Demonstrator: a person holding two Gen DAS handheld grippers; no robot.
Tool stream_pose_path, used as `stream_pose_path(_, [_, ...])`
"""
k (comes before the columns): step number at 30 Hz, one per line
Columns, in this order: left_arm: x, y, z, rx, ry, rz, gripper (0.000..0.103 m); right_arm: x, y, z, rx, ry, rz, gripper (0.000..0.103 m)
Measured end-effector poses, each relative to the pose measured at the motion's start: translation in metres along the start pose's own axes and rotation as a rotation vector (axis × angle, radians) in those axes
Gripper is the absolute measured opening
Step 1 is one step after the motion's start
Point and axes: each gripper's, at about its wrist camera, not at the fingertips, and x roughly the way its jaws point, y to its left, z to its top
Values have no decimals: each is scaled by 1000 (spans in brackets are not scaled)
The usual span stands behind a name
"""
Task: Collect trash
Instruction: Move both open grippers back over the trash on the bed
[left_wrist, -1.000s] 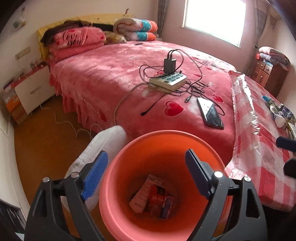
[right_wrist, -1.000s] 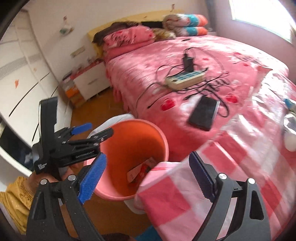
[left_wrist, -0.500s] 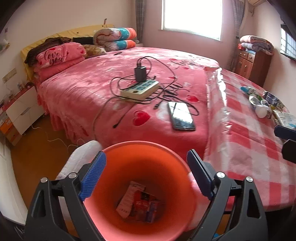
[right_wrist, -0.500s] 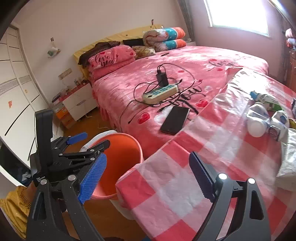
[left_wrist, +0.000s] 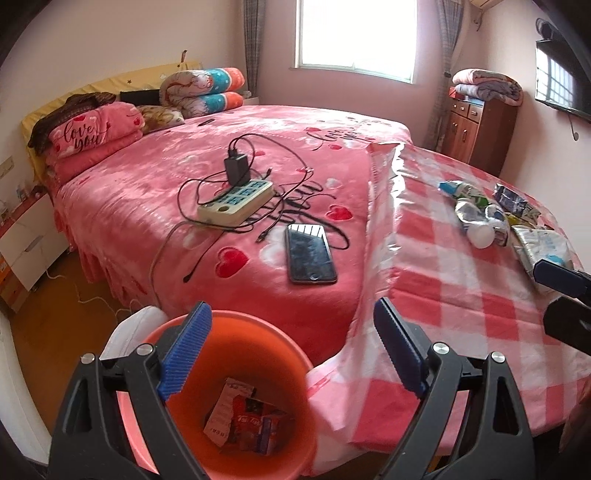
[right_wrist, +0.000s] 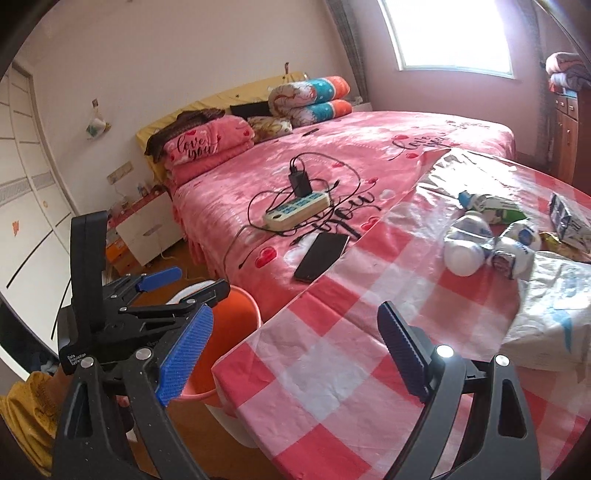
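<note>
While the pink bed (left_wrist: 207, 206) fills most of my view, the desk (left_wrist: 461, 295) in its checked cloth stands just beside it, and the orange bin (left_wrist: 236, 369) sits on the floor at the corner between them. Trash (right_wrist: 491, 236) lies in a loose heap on the desk's far side; a few wrappers (left_wrist: 247, 421) lie in the bin. My left jaws (left_wrist: 291, 350) have just been opening and stand spread with nothing between them; my right jaws (right_wrist: 295, 350) stand spread and empty over the cloth.

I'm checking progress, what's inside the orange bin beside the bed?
The orange bin holds a few crumpled wrappers and cartons at the bottom. Its near side is hidden behind the left tool.
</note>
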Motion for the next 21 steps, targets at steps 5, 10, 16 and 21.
stream_pose_path(5, [-3,-18,6,28,-4,-15,90,-17,-16,2,23,-39,-15,90])
stream_pose_path(10, [-4,-38,12,65,-5,-26,90,-32,-37,2,74,-72,-28,90])
stream_pose_path(16, [-2,-61,22,89,1,-43,90,-50,-66,-1,146,-115,-45,92])
stream_pose_path(21, [2,-83,27,131,3,-51,90,-63,-90,-2,200,-151,-58,92])
